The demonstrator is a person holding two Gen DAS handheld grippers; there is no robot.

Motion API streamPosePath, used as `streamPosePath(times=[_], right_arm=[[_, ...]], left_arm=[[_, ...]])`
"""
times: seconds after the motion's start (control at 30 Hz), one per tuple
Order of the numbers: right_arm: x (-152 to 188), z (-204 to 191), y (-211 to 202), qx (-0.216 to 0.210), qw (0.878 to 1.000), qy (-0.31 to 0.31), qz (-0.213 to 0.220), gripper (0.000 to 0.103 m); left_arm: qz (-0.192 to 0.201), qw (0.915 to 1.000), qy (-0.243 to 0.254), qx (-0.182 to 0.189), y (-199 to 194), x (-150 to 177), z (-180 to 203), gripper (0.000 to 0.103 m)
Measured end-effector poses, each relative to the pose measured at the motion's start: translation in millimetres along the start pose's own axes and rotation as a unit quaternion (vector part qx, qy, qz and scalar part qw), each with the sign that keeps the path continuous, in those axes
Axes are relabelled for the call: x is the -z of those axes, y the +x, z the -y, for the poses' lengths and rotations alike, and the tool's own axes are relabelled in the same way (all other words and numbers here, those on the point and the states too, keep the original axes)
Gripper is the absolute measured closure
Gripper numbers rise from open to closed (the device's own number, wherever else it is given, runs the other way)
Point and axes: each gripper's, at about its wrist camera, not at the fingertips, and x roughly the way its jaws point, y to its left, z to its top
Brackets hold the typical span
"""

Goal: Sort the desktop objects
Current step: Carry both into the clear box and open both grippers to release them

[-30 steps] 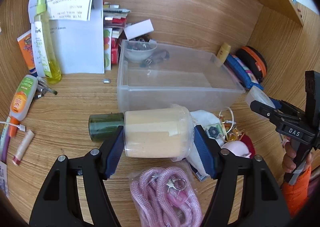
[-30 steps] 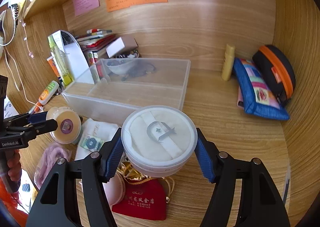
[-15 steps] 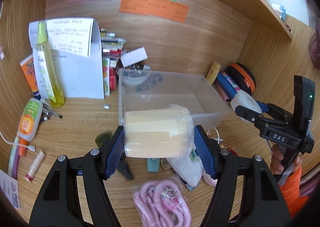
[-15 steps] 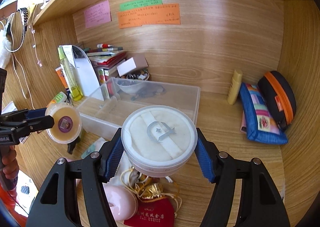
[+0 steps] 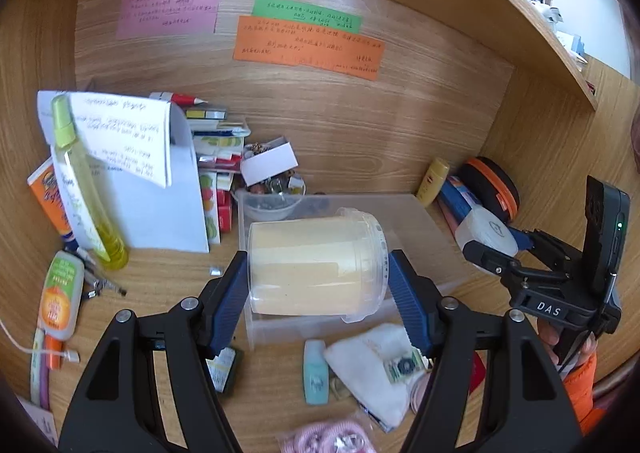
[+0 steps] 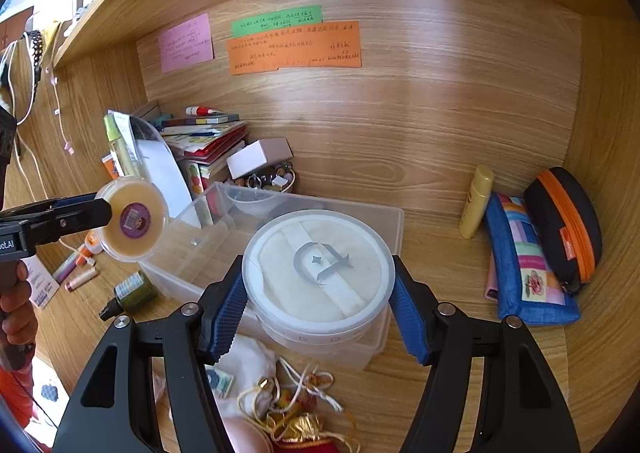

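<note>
Both hand-held grippers loaded, held above the clear bin.

The left hand-held gripper (image 5: pixel 318 285) is clamped on a yellow jar (image 5: pixel 316 263) lying sideways between its blue pads, base to the left pad and lid to the right. The right hand-held gripper (image 6: pixel 318 299) grips a round powder-puff box (image 6: pixel 318 267), lid facing the camera, pads pressing its sides. Each item sits off the counter (image 6: pixel 448 265), over the near edge of the clear bin (image 6: pixel 280 213). The two grippers are well apart.
</note>
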Motion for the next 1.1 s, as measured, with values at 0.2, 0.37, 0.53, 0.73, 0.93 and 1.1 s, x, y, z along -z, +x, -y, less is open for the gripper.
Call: streamPosePath(times=[0.2,0.37,0.53,0.73,0.93,1.1], right_arm=[[-8.4,-0.5,21.9,0.002,1.000,-0.004,-0.014,0.040],[-10.0,-5.6,46.9,0.006,0.999,-0.012,-0.041,0.040],[-6.8,-11.6,68.7,0.009,0.998,-0.019,-0.067,0.040],[0.7,-9.7,94.1,-0.004,0.995,0.009,-0.102,0.040],[6.7,-10.8,106.5,-0.001,0.993,0.005,-0.116,0.040],[9.9,-15.5,112.6,0.015,0.992,-0.009,-0.122,0.040]], left_arm=[[-0.012,0.9999,0.001,0.004,24.7,-6.3,0.1,0.035],[-0.031,0.9995,0.001,0.008,49.7,-6.6,-0.5,0.035],[-0.048,0.9987,-0.007,0.015,71.2,-6.9,-3.2,0.035],[-0.063,0.9976,-0.013,0.023,92.4,-4.5,-1.3,0.035],[-0.079,0.9966,-0.009,0.019,105.8,4.1,0.1,0.035],[-0.090,0.9957,-0.002,0.019,112.6,10.2,1.9,0.035]])
